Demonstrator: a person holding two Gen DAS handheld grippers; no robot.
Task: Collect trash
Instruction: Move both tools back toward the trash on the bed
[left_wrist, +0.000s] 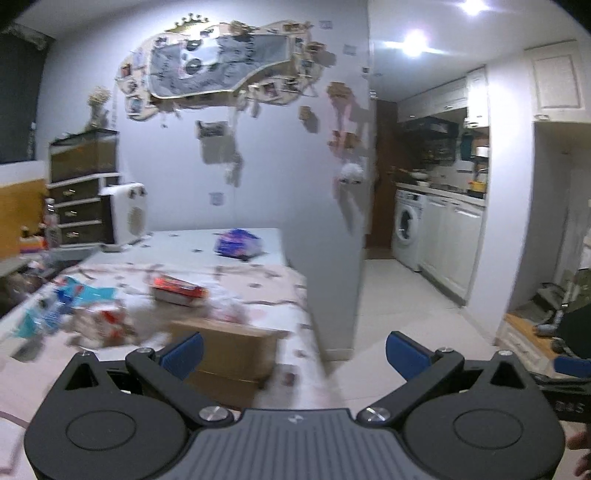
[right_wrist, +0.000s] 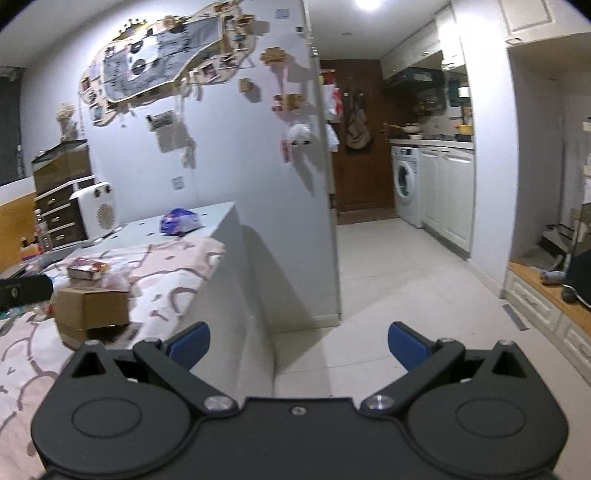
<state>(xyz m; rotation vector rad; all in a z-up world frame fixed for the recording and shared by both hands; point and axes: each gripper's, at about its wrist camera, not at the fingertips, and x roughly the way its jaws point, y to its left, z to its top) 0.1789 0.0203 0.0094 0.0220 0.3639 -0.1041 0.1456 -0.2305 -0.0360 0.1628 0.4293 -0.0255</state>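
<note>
Hovering wide-jawed, empty: left gripper (left_wrist: 294, 350), right gripper (right_wrist: 298, 345) | sitting uncollected: wrappers (left_wrist: 74, 299), cardboard box (left_wrist: 229, 347) near-left | starting.

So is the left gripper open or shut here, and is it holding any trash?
Open and empty. The left gripper has its blue fingers spread wide, with only the cardboard box and floor showing between them.

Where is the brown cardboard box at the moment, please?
The brown cardboard box sits on the pink patterned cloth, left in the right wrist view, just in front of the red and white carton.
</note>
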